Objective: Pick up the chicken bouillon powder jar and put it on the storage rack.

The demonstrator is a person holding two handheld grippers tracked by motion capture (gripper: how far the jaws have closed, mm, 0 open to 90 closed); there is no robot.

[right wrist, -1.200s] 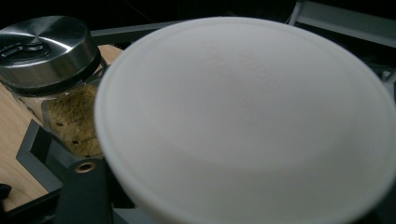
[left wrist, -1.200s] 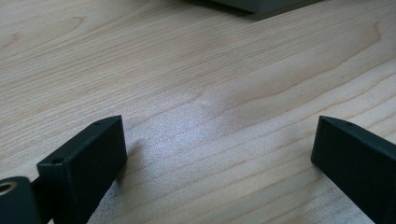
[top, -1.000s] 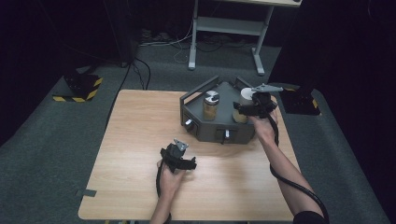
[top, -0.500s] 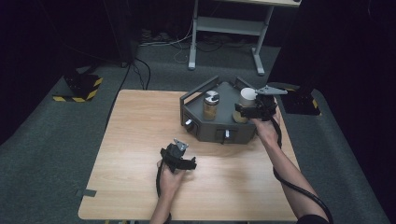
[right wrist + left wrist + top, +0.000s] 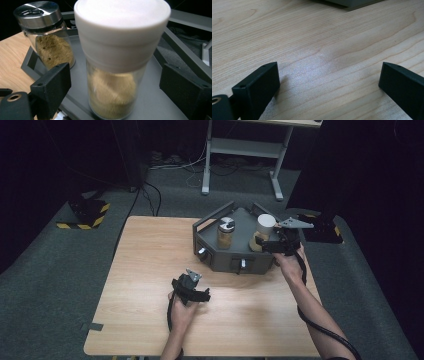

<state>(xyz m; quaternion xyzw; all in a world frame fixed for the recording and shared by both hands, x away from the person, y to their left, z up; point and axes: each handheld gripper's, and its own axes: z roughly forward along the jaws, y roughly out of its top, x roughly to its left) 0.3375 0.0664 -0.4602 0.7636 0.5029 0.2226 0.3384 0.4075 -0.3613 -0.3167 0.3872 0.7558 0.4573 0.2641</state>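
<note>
Both grippers gape wide, gripping nothing.
Left gripper (image 5: pixel 196 291) rests low at centre on the wooden table (image 5: pixel 140 270); right gripper (image 5: pixel 112 82) straddles the white-lidded jar (image 5: pixel 117 55) without touching, on the grey tray (image 5: pixel 242 252), with the steel-lidded jar (image 5: pixel 46 32) at upper left.

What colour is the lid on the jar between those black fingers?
White; the lid shows best in the right gripper view, on a clear jar of tan powder.

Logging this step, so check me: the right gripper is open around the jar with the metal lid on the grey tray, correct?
Not quite. The right gripper is open around the white-lidded jar on the grey tray; the metal-lidded jar stands beside it, as the right gripper view shows.
</note>
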